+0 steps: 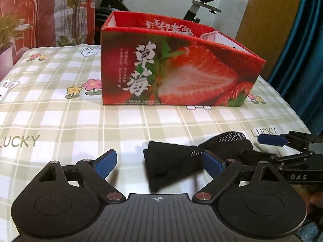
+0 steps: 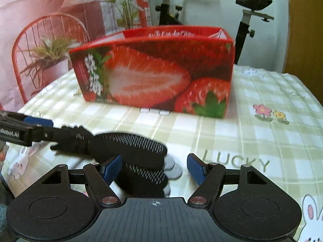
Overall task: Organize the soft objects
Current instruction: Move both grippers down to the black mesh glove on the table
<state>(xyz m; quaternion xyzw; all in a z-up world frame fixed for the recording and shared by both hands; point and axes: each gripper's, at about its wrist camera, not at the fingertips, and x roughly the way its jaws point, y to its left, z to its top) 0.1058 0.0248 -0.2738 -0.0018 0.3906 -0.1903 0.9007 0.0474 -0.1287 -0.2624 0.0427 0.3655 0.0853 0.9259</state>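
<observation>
A black sock [image 1: 171, 167] lies flat on the checked cloth [image 1: 60, 111] at lower centre of both views, well short of the strawberry box [image 1: 177, 70] in the upper middle. The left gripper [image 1: 159, 164] stands wide open around the sock's cuff end, pads not pressing; the right gripper [image 2: 154, 168] is partly open over the toe end, holding nothing. Something pale shows inside the box, so some sorting looks done; this sock is not yet picked up or stowed.

Black grippers [image 1: 159, 164], blue-padded jaws
</observation>
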